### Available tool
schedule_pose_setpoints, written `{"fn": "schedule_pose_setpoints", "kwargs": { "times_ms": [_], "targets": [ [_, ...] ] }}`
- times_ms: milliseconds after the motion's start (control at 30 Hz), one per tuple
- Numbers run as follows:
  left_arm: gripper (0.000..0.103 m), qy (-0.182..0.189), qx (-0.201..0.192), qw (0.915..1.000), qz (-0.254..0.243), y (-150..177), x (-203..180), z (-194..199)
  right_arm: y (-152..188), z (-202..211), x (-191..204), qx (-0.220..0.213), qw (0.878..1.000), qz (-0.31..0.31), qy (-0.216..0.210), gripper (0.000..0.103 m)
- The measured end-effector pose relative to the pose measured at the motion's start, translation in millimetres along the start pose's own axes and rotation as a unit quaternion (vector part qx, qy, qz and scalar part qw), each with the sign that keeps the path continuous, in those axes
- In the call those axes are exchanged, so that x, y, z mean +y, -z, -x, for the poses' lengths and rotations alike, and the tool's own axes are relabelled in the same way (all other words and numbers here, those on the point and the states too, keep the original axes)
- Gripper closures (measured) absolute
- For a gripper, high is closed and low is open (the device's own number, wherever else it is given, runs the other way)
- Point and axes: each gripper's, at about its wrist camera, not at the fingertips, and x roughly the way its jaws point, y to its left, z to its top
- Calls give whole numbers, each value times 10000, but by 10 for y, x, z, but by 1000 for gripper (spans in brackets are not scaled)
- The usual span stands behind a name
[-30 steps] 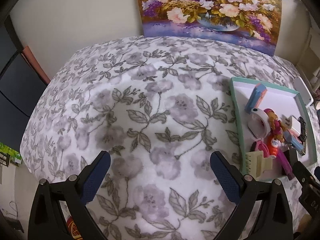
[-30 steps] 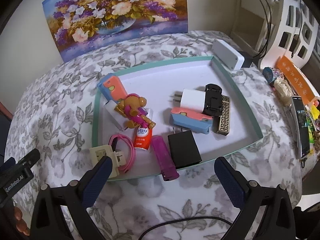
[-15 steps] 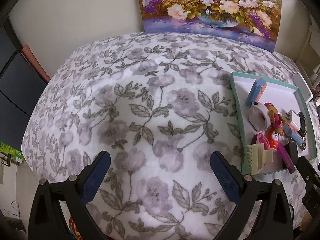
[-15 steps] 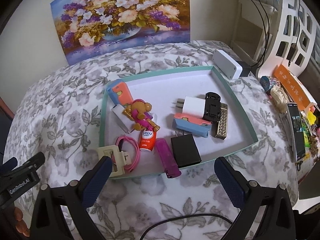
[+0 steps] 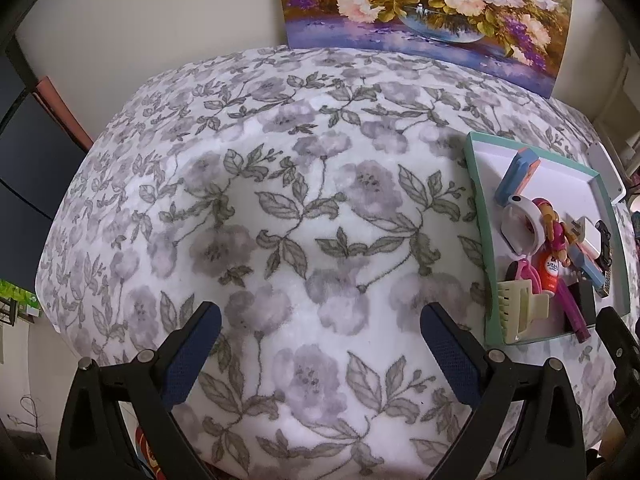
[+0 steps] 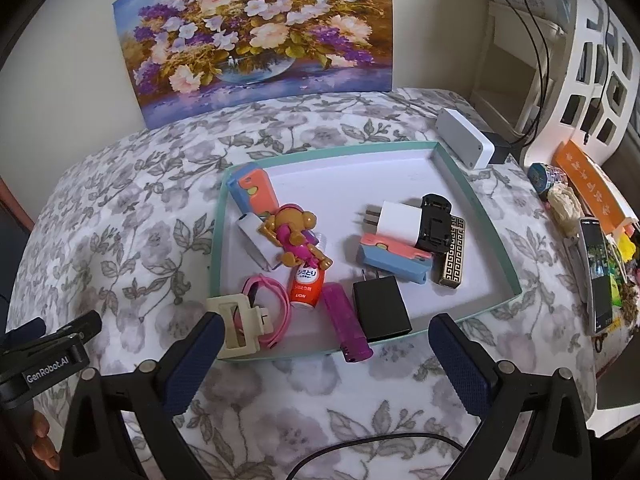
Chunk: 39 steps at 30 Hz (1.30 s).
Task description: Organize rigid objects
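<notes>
A teal-rimmed white tray (image 6: 476,204) sits on the floral cloth, filled with several small items: a pink toy figure (image 6: 294,234), an orange bottle (image 6: 307,286), a purple lighter (image 6: 347,330), a black charger (image 6: 381,310), a white plug (image 6: 394,216), a cream hair clip (image 6: 236,328) and a pink band (image 6: 276,314). My right gripper (image 6: 324,356) hangs open just in front of the tray's near rim, empty. Well left of the tray (image 5: 480,216), my left gripper (image 5: 320,350) is open over bare cloth.
A flower painting (image 6: 256,36) leans on the wall behind. A white box (image 6: 464,138) lies at the tray's far right corner. A phone (image 6: 598,272), an orange box (image 6: 592,184) and clutter line the right edge. A black cable (image 6: 380,442) crosses the near cloth.
Both grippers have drawn back and up, so the tray and cloth look smaller and farther. Both stay open and empty. Nothing in the tray has moved.
</notes>
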Motion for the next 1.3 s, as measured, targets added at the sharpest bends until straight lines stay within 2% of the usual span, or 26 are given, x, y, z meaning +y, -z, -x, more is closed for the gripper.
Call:
{"fn": "schedule_pose_setpoints", "kwargs": {
  "times_ms": [667,1300],
  "targets": [
    [3,56,-49,10000,-38,-19,9,25,27,-33,-6,56,10000,-23,44,0],
    [3,49,69,9999,-150,-3,3,-37,34,-82,25,208,9997,88,69,0]
  ]
}}
